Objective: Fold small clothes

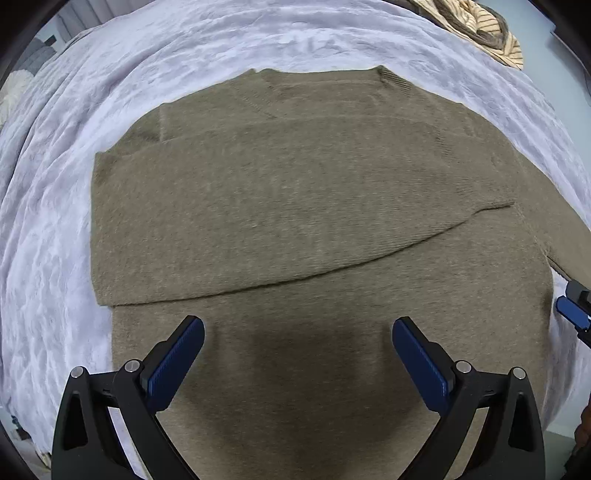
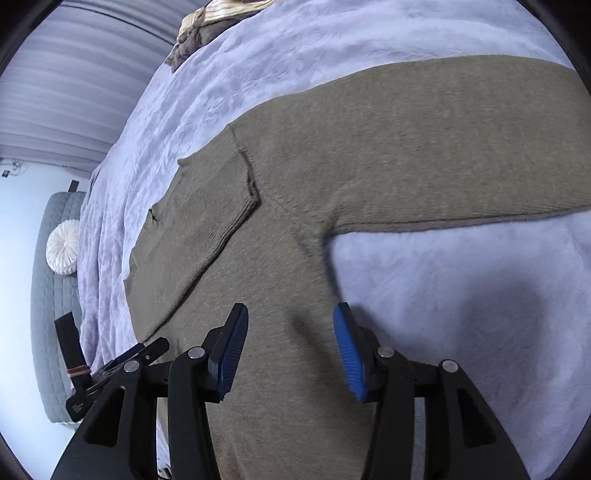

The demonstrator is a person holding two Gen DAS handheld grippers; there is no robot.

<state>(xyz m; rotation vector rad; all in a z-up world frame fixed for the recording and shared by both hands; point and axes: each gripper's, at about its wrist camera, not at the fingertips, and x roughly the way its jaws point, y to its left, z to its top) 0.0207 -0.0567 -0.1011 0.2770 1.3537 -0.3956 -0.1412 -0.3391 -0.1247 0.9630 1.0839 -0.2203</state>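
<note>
On the bed, spread over a pale lilac blanket (image 1: 55, 229), lies the olive-brown sweater (image 1: 295, 206) I am folding. One sleeve (image 1: 258, 221) is already laid across the body; the other sleeve (image 2: 461, 147) stretches out flat to the side. My left gripper (image 1: 298, 328) hangs over the lower body with its jaws spread wide and nothing between them. My right gripper (image 2: 291, 317) is over the side edge near the armpit, jaws about half open, also empty, no pad pressing on the knit.

The risks as I judge them: the knit is thick and soft, so a shallow pinch could catch only the top layer and drag the folded sleeve askew. The plush blanket could be pinched along with the sweater and pull up with it. If I lift the outstretched sleeve from one point, it may sag and land crooked. A striped bundle of clothes (image 1: 476, 29) sits well apart at the far edge, out of the way.
</note>
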